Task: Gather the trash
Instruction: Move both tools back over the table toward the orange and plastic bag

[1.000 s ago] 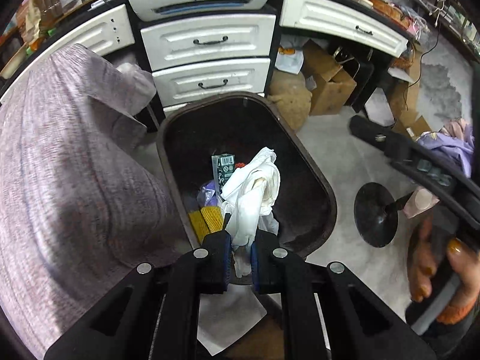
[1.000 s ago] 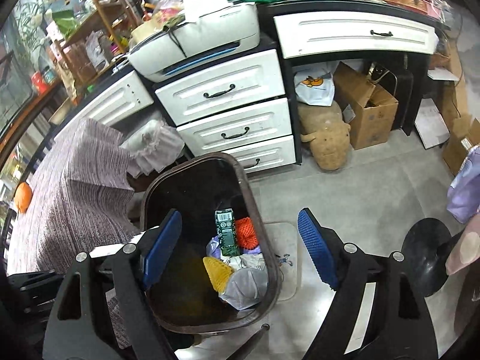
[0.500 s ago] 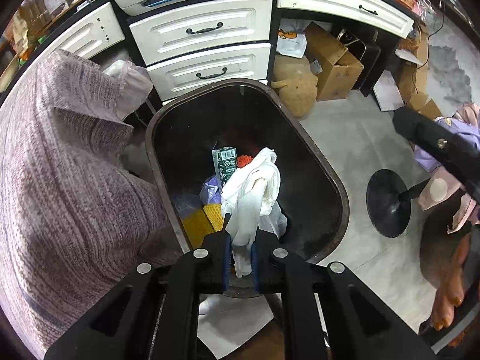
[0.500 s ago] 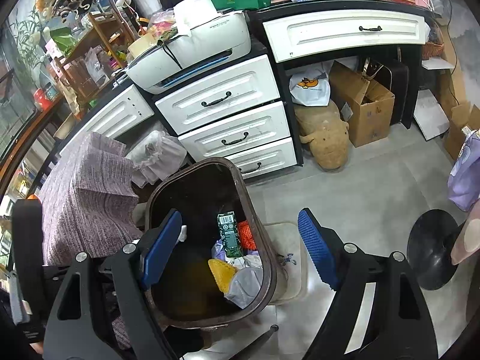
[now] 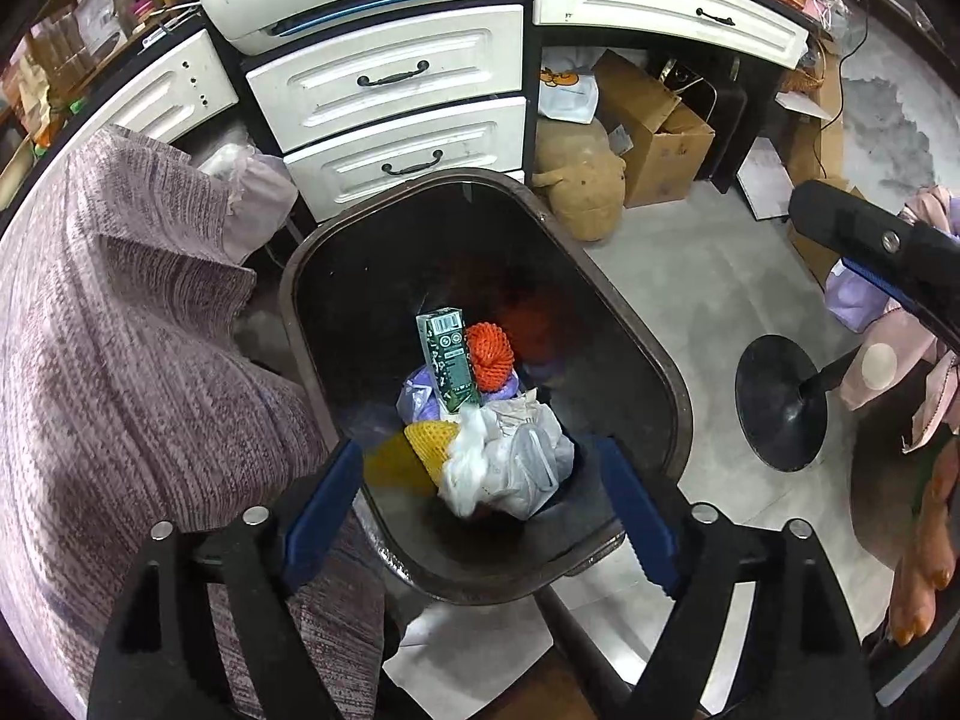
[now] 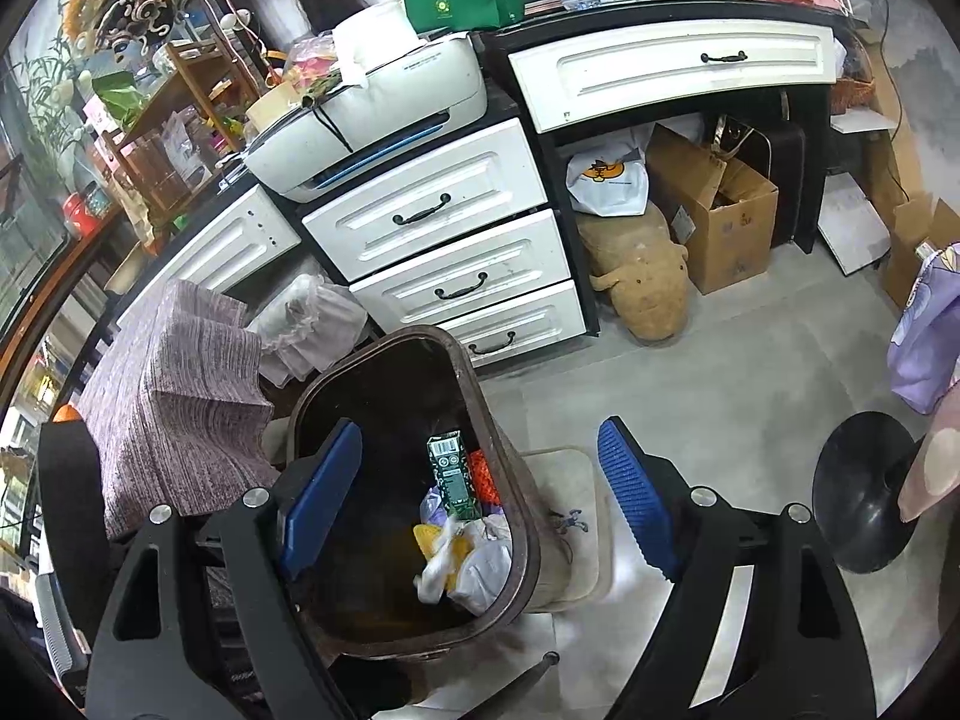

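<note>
Left gripper (image 5: 480,510) hung over the brown bin (image 5: 672,384), jaws opening wide with nothing pressed between the blue pads. Half a second before, those pads had been clamped on a white plastic bag (image 5: 510,462) dangling above the bin; now lay crumpled at lower centre of the left wrist frame, inside the bin, on top of the other trash. Just beside it at left, a yellow mesh piece (image 5: 429,441); above it, a green carton (image 5: 447,360) standing on end and an orange mesh ball (image 5: 491,357). Drop looked complete for this piece: bag released, resting in the bin, clear of the rim.

Right gripper (image 6: 480,510) spread wide and empty, as a second before, aimed at the same bin from farther back, with the white drawers (image 6: 432,210) of the desk (image 6: 672,66) at upper centre. Probably free now for the next piece of trash, though none obvious on the grey floor (image 6: 720,372).
</note>
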